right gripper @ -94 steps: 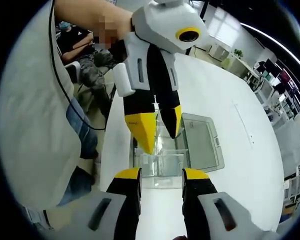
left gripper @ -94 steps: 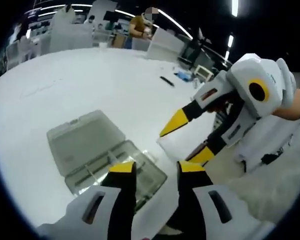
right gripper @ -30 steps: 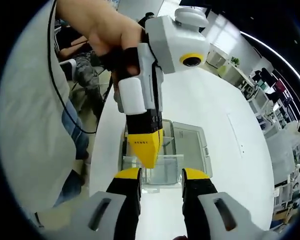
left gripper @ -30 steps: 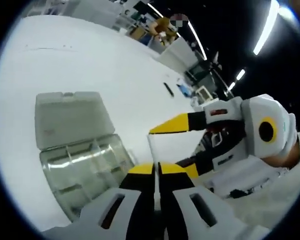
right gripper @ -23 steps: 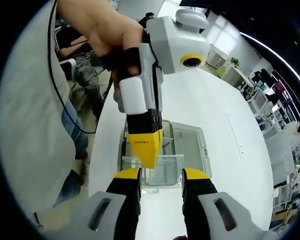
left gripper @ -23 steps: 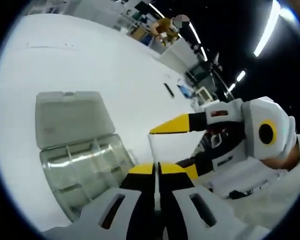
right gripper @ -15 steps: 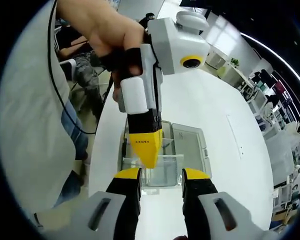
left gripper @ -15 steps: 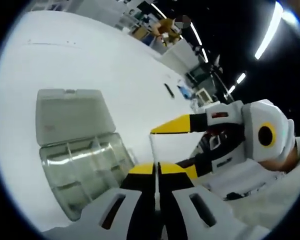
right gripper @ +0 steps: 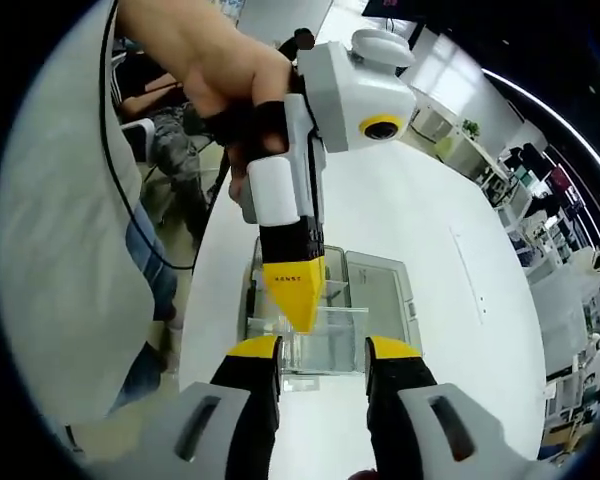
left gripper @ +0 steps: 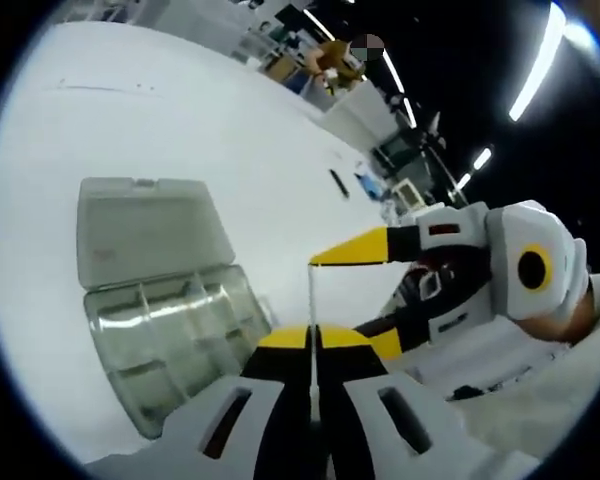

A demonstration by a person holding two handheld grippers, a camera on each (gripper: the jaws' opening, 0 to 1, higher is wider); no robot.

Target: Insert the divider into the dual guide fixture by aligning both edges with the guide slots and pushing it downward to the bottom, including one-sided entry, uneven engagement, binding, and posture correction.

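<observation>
A clear plastic box (left gripper: 165,335) with inner partitions lies on the white table (left gripper: 180,120), its lid (left gripper: 140,230) flipped open behind it. In the left gripper view my left gripper (left gripper: 312,335) is shut on the thin clear divider (left gripper: 311,290), seen edge-on as an upright line. My right gripper (left gripper: 345,300) comes in from the right, open, its upper tip at the divider's top edge. In the right gripper view the left gripper (right gripper: 295,300) hangs point-down over the box (right gripper: 336,285), and the divider (right gripper: 320,335) shows as a clear sheet between the open right gripper (right gripper: 322,348) tips.
A person's hand (right gripper: 210,70) holds the left gripper, with the torso (right gripper: 70,250) filling the left of the right gripper view. The table's edge (right gripper: 205,300) runs close to the box. A small dark object (left gripper: 337,182) lies farther out on the table.
Three seconds ago the left gripper stood open; by one second ago it was shut on the divider. Over the last second only the views have shifted slightly.
</observation>
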